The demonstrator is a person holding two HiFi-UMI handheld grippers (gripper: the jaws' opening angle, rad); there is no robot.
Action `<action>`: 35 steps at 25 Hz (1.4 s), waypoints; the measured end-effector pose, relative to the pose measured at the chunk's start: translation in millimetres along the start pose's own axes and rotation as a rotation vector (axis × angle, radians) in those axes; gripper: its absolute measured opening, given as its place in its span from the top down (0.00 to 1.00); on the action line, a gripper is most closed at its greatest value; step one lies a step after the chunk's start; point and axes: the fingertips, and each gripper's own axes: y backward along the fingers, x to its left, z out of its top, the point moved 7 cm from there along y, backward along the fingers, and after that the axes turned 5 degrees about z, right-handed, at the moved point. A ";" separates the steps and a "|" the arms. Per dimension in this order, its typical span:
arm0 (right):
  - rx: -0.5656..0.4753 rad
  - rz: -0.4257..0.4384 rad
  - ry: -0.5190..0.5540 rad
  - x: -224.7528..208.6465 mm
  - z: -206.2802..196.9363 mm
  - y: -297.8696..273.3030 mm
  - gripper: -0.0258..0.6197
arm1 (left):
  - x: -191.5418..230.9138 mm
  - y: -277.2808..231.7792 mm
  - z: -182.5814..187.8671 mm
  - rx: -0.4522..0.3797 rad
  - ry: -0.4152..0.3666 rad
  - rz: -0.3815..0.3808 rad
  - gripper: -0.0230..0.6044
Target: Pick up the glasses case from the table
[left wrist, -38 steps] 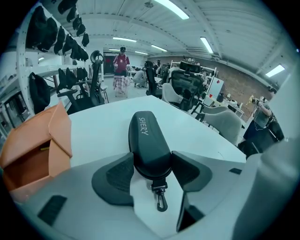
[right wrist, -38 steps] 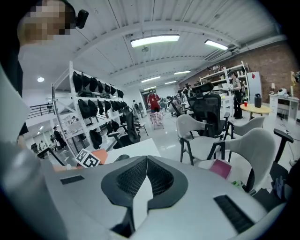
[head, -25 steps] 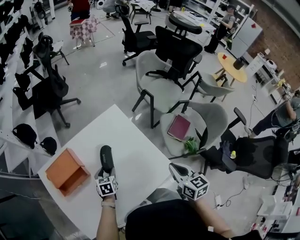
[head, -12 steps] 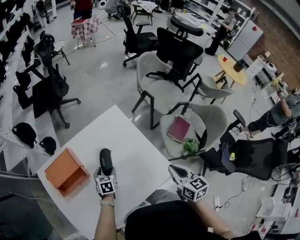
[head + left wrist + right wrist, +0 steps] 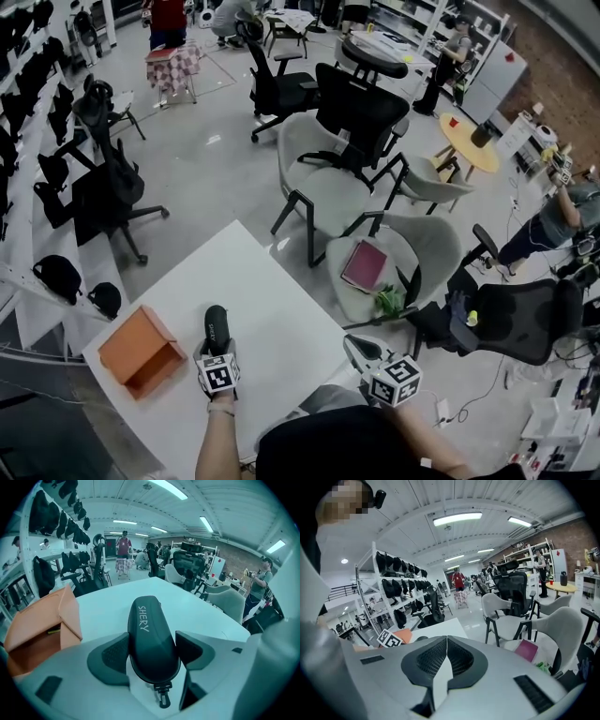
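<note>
The glasses case [image 5: 217, 323] is a dark, oblong shell with pale lettering, lying on the white table [image 5: 272, 300]. My left gripper [image 5: 217, 345] straddles its near end. In the left gripper view the case [image 5: 150, 630] lies between the two dark pads [image 5: 112, 656] with a small gap on the right side, and its clasp hangs at the near end. The left gripper [image 5: 152, 649] stands open around it. My right gripper [image 5: 356, 349] hovers off the table's near right corner; in the right gripper view its pads [image 5: 433, 658] meet with nothing between them.
An orange open box [image 5: 141, 349] sits on the table to the left of the case. Beyond the table's right edge stand grey chairs, one with a pink book [image 5: 364, 265] on its seat. Black office chairs [image 5: 361, 98] fill the floor behind.
The head view has shifted a little. My left gripper stays at the case's near end, slightly closer over it. The right gripper has kept still.
</note>
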 end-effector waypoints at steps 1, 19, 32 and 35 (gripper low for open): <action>-0.002 0.008 0.000 0.3 1.0 -1.9 0.92 | -0.2 4.1 3.5 -0.017 0.000 0.002 0.45; -0.002 0.345 0.119 77.7 41.4 -88.4 0.92 | 44.2 184.9 56.3 -0.362 0.112 0.132 0.46; 0.028 0.606 0.240 156.7 71.4 -125.8 0.92 | 54.3 279.4 41.9 -0.466 0.195 0.254 0.46; 0.026 0.625 0.249 162.3 75.1 -123.9 0.92 | 53.2 283.4 41.3 -0.475 0.209 0.255 0.46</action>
